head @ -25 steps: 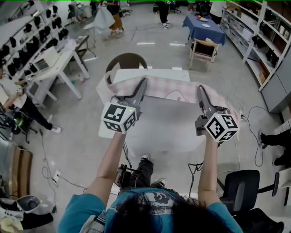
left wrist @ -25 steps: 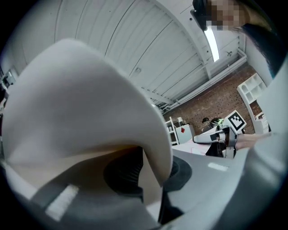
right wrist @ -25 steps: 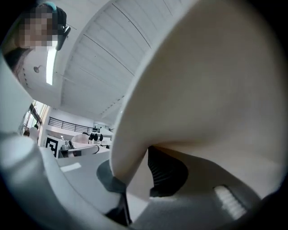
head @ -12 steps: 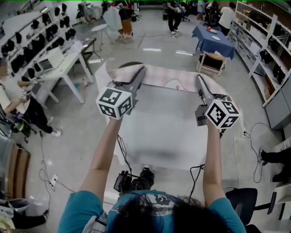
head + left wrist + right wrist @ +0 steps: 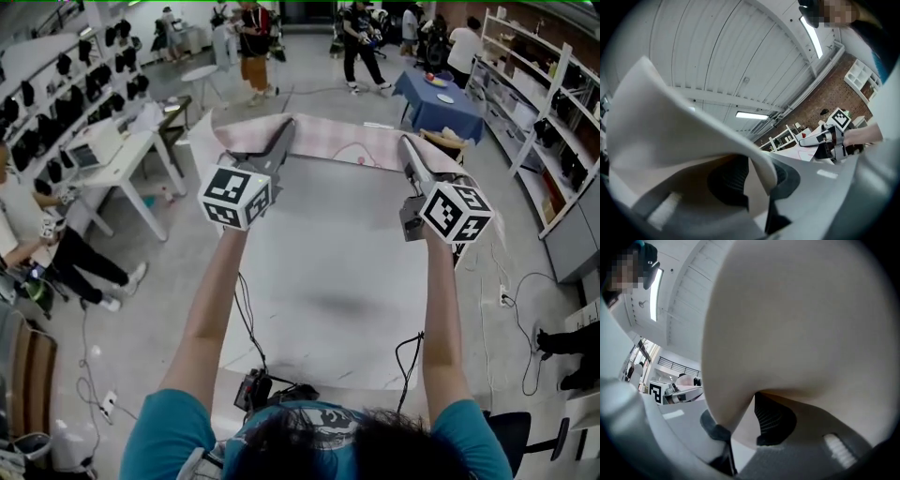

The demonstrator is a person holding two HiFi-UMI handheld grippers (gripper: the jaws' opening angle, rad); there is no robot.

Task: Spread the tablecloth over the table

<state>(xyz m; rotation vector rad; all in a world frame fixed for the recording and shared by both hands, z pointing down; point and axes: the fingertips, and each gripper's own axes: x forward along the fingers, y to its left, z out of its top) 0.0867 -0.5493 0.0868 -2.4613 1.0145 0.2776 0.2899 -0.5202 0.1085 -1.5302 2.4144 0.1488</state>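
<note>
The tablecloth (image 5: 328, 272) lies white side up over the table, and its far edge is folded back to show pink checks (image 5: 347, 141). My left gripper (image 5: 284, 129) reaches out to the fold's left end and is shut on the cloth. My right gripper (image 5: 404, 142) is shut on the right end, level with it. In the left gripper view the white cloth (image 5: 693, 140) billows up out of the jaws and the right gripper (image 5: 825, 138) shows beyond. In the right gripper view the cloth (image 5: 797, 333) fills most of the picture, with the left gripper (image 5: 670, 392) to the side.
A white desk (image 5: 103, 150) stands left of the table, with a seated person (image 5: 37, 244) beside it. A blue-covered table (image 5: 436, 80) and several standing people are at the back. Shelves (image 5: 553, 103) line the right wall. Cables (image 5: 511, 300) trail on the floor.
Both grippers have moved away from me and upward, carrying the cloth's folded edge toward the table's far end. More white cloth now stretches over the tabletop.
</note>
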